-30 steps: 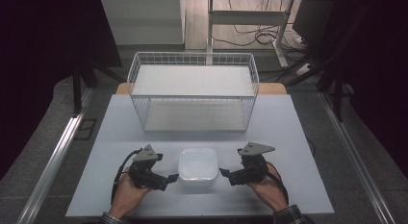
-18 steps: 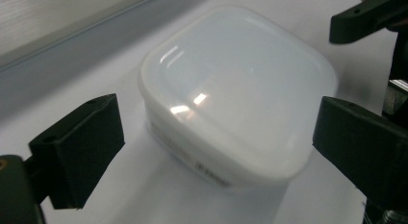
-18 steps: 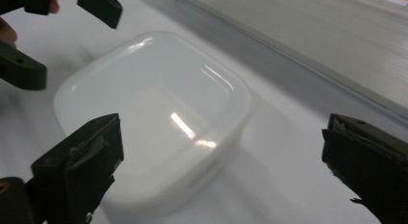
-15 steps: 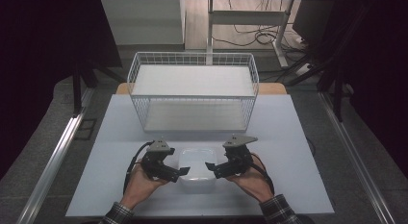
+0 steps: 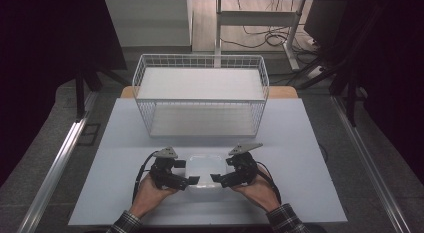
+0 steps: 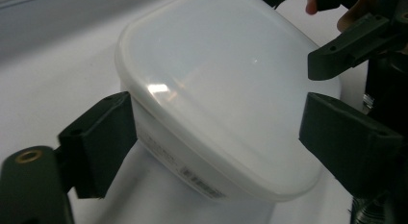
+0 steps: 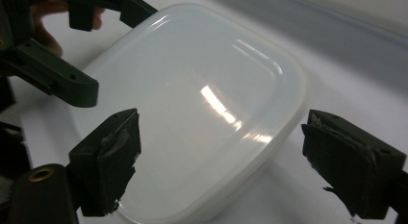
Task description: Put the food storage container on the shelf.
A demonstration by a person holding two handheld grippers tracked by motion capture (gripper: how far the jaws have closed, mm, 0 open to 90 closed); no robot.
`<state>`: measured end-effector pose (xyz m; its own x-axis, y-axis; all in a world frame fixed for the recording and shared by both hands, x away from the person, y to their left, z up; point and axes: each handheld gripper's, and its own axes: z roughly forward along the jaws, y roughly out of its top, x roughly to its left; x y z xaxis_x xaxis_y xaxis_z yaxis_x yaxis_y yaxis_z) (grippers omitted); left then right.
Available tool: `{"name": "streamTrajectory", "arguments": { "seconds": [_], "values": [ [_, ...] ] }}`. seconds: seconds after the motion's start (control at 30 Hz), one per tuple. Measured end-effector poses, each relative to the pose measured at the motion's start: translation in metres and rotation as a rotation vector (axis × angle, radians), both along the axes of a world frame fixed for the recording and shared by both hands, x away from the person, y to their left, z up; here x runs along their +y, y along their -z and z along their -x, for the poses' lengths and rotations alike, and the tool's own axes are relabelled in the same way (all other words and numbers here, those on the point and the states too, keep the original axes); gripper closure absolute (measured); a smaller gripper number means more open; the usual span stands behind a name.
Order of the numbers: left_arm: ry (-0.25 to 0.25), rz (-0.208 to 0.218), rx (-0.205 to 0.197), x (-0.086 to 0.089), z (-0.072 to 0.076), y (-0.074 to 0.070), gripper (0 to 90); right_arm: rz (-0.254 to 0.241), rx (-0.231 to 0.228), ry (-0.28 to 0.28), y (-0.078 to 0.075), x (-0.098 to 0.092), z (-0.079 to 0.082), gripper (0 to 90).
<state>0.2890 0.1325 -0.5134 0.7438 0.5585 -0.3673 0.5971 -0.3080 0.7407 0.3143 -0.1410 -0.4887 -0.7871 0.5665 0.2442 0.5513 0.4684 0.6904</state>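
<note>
Lidded translucent white plastic box [image 5: 205, 169] near on tabletop [image 5: 310, 143]; left tongs [image 5: 186, 179] and right tongs [image 5: 216, 179] wide open astride it, gripping nothing; white wire basket [image 5: 200, 95] far, unused; lift pending

White tabletop [image 5: 310, 143], wire basket [image 5: 201, 95] set at its far middle, lidded translucent container [image 5: 204, 169] near front edge.

Glossy translucent plastic container [image 7: 192, 113], smooth lid

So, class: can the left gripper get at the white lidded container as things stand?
Probably yes: the left gripper is open, its jaws either side of the container, nothing between.
</note>
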Motion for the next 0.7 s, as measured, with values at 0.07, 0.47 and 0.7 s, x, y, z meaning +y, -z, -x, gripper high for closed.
{"name": "streamTrajectory", "arguments": {
  "seconds": [0.07,0.47,0.7],
  "values": [
    [-0.003,0.003,0.005,0.002,0.005,-0.002,20.6,-0.006,0.045,0.015,0.001,-0.003,0.002,18.2],
    [-0.079,0.044,0.007,0.017,0.027,-0.011,63.4,-0.042,0.093,0.109,-0.016,-0.024,0.024,63.9],
    [-0.146,0.004,-0.062,0.014,0.031,-0.015,80.1,-0.023,-0.008,0.151,-0.017,-0.023,0.028,77.6]
  ]
}}
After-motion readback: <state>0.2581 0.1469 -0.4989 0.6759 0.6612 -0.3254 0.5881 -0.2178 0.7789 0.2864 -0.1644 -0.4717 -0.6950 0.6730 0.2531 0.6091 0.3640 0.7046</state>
